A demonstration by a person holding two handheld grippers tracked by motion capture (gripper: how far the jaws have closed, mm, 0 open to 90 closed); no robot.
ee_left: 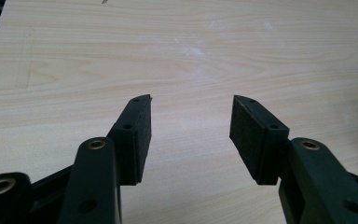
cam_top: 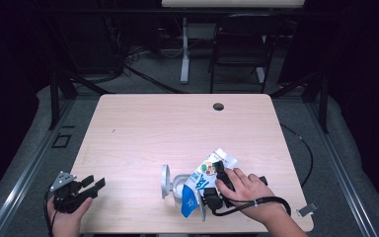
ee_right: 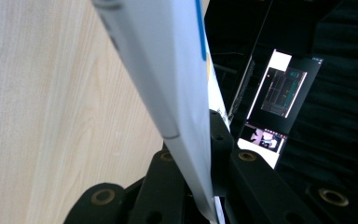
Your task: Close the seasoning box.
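Presently we hold the carton [cam_top: 205,180] tilted, spout end down over the metal cup [cam_top: 177,186] near the table's [cam_top: 143,133] front edge, likely to pour. Our right gripper [cam_top: 216,183] is clamped on the carton's flat side, hand lying over it, wrist angled inward. Our left gripper [cam_top: 91,185] rests at the front-left corner, jaws spread with nothing between them.

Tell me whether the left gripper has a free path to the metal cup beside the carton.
Probably yes: the left gripper is open, with bare table between it and the metal cup; the carton lies on the cup's far side.
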